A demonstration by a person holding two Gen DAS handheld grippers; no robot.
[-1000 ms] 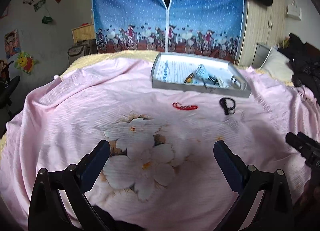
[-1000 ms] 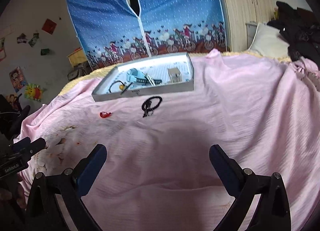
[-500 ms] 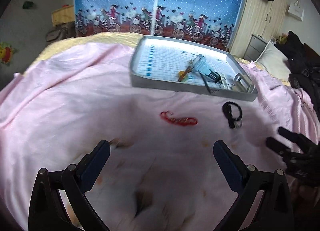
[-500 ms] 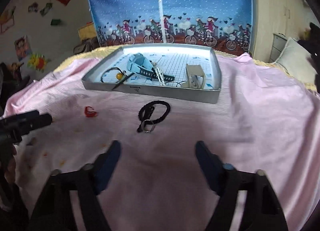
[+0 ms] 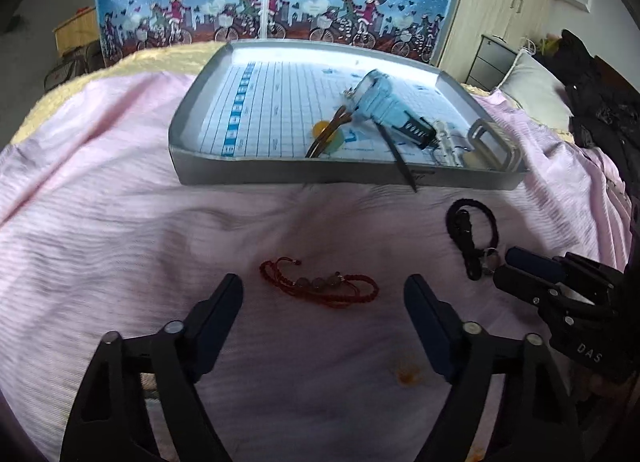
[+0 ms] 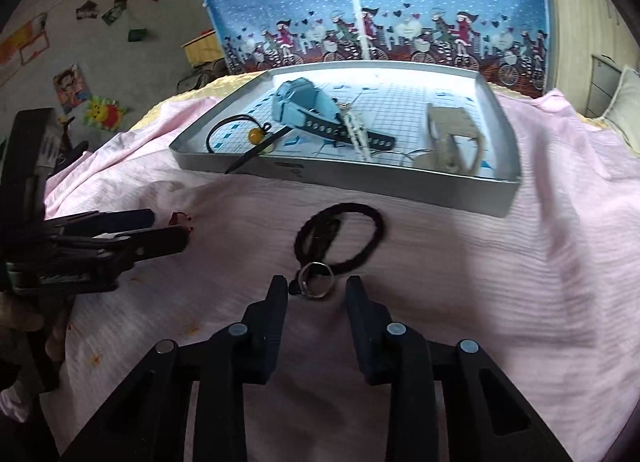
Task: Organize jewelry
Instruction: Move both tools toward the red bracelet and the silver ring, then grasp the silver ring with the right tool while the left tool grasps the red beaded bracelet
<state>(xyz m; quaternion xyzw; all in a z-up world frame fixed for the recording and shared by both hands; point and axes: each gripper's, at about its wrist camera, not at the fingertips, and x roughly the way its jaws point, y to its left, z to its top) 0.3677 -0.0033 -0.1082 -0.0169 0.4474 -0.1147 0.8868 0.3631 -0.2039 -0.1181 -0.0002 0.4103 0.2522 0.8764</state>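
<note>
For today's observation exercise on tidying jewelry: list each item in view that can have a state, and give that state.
Left gripper: open, red bracelet lies between its fingertips.
Right gripper: partly closed, straddling the ring, not clamped.
Black cord bracelet: loose on the pink sheet.
Tray: open, holds a blue watch.

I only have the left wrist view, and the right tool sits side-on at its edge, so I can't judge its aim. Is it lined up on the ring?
Observer: Yes. In the right wrist view the ring lies just ahead of the right tool, centred on its gap.
Operator: Gripped yet?
Observer: No. The jaws are partly open and neither side touches the ring.
Operator: Is the ring loose?
Observer: Cannot tell. It overlaps the near end of the black cord loop on the pink sheet.
</note>
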